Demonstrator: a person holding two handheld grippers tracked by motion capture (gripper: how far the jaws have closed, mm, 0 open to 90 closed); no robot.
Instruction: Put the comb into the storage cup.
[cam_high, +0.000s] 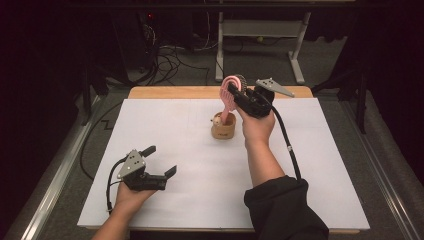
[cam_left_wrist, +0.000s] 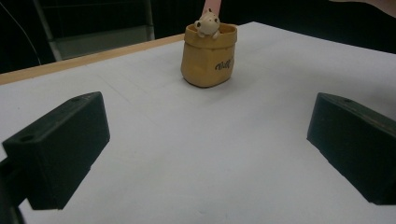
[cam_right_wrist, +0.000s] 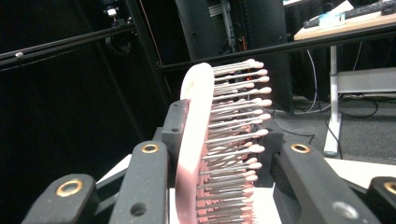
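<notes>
Hairbrush (cam_high: 229, 97), pink with metal bristles, is pinched at its head by the right gripper (cam_high: 241, 95), its handle standing inside the tan holder (cam_high: 223, 127) on the white table (cam_high: 200, 165). Left gripper (cam_high: 161, 161) rests near the front edge, jaws spread and empty.

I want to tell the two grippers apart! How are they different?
The right gripper is shut on a pink brush; the left gripper is open and holds nothing. The right gripper is raised over the cup, the left gripper sits low near the table's front. Both are black and hand-held.
</notes>
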